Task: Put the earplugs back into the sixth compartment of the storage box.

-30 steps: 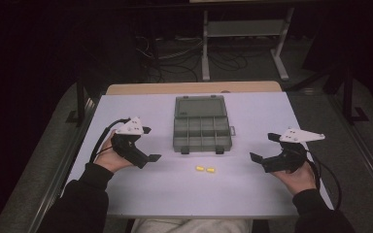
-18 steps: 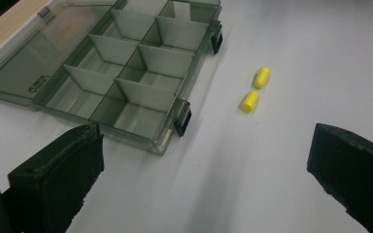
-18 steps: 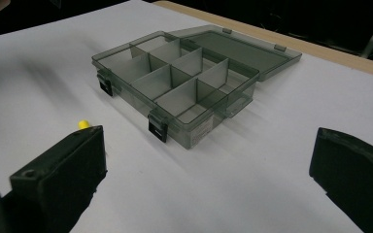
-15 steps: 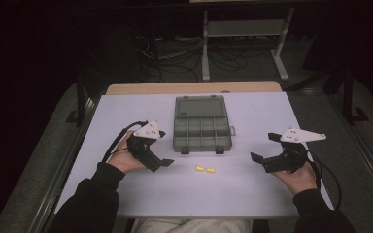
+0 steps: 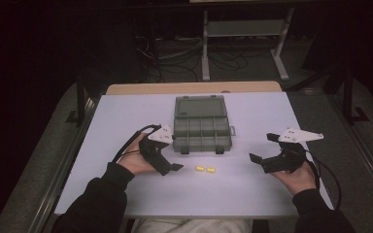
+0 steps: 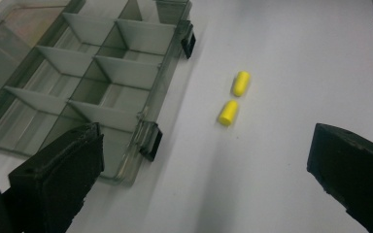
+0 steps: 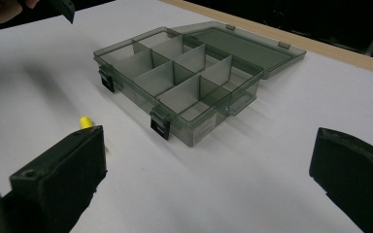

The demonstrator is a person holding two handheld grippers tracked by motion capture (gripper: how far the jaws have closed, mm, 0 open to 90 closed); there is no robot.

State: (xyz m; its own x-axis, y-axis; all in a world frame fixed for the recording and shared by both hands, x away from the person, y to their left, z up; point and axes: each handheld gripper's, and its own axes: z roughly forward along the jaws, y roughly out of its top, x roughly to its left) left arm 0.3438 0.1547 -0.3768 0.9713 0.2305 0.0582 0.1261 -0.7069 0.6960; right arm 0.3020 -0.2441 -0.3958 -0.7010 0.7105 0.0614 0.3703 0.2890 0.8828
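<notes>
Both tongs (image 5: 175, 162) (image 5: 261, 148) wide apart, empty.

Two small yellow cylinders (image 5: 200, 168) (image 5: 211, 170) are lying on the counter (image 5: 126, 121). One clear grey organiser box (image 5: 201, 132) is sitting open, showing eight compartments. Two black latches (image 6: 150, 143) (image 6: 188, 40) are hanging at its front edge. Two tongs, left tongs (image 5: 167, 167) and right tongs (image 5: 262, 148), are hovering.
</notes>
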